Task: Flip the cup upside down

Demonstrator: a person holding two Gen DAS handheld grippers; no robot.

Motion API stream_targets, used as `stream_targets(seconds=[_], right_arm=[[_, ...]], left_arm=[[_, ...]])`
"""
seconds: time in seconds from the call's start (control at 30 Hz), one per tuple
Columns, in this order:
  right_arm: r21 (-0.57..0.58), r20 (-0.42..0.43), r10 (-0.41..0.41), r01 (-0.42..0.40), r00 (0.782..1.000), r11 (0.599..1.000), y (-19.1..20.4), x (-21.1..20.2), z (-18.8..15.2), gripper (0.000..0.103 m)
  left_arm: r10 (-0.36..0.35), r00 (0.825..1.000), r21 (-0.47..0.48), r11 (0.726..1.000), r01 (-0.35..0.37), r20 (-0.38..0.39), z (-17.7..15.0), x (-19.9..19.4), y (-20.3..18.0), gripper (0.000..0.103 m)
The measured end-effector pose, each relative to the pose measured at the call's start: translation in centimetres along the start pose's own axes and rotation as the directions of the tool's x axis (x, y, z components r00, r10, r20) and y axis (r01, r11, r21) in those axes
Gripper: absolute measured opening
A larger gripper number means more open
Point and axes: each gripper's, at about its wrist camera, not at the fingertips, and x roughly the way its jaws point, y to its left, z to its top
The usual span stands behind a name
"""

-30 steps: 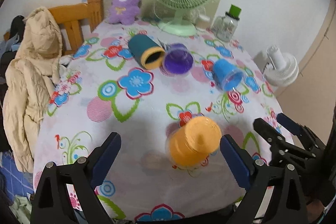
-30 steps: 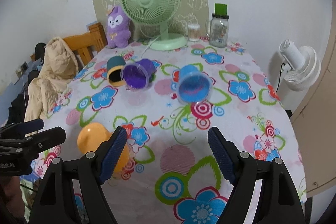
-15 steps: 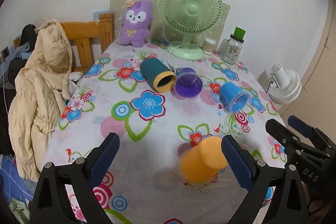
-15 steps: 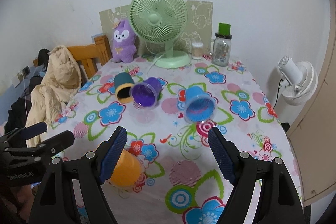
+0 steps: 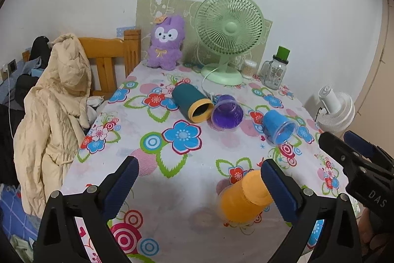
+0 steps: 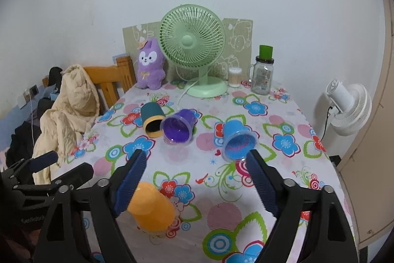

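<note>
An orange cup (image 5: pixel 242 201) stands upside down on the flowered tablecloth near the front edge; it also shows in the right wrist view (image 6: pixel 152 210). A blue cup (image 5: pixel 279 126) (image 6: pixel 237 139), a purple cup (image 5: pixel 226 112) (image 6: pixel 178 127) and a dark teal cup (image 5: pixel 192 102) (image 6: pixel 152 118) lie on their sides mid-table. My left gripper (image 5: pixel 200 185) is open and empty, above the table, its right finger beside the orange cup. My right gripper (image 6: pixel 194 179) is open and empty, held above the table.
A green desk fan (image 5: pixel 227 33), a purple plush toy (image 5: pixel 166 43), a glass jar with a green lid (image 5: pixel 274 70) and a swab pot stand at the back. A wooden chair with a beige coat (image 5: pixel 53 105) is at the left. A white fan (image 5: pixel 336 110) stands at the right.
Both grippers have drawn back and risen from the table, so the cups look smaller and farther. The orange cup stays upside down where it was.
</note>
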Motion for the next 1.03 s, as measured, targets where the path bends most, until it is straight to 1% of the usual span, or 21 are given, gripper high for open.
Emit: stream_targets(seconds=[0.13,0.27,0.43,0.7,1.03], right_arm=[[-0.016,0.026,-0.014,0.014,1.000,1.000,0.31,-0.44,0.04,0.089],[-0.029,0.034,-0.026,0.027,0.999,0.999,0.47,-0.65,0.08,0.089],[-0.027,0.047,-0.034,0.035,0.998,0.999,0.47,-0.87,0.03,0.096],[-0.040,0.049,-0.037,0.039,0.998,0.998,0.69,-0.87,-0.08,0.097],[-0.043,0.044,-0.035,0.037,0.998,0.998,0.89,-0.71,-0.10,0.097]], left_arm=[[0.011,1.000,0.014,1.000,-0.012,0.015,0.02,-0.17,-0.29,0.102],[0.014,1.000,0.001,1.000,-0.014,0.022,0.08,-0.24,-0.10,0.102],[0.016,0.999,-0.007,1.000,-0.016,0.029,0.12,-0.34,0.07,0.102],[0.025,1.000,-0.012,1.000,-0.024,0.017,0.11,-0.08,0.26,0.103],[0.028,0.999,-0.001,1.000,-0.028,0.021,0.04,0.18,0.17,0.103]])
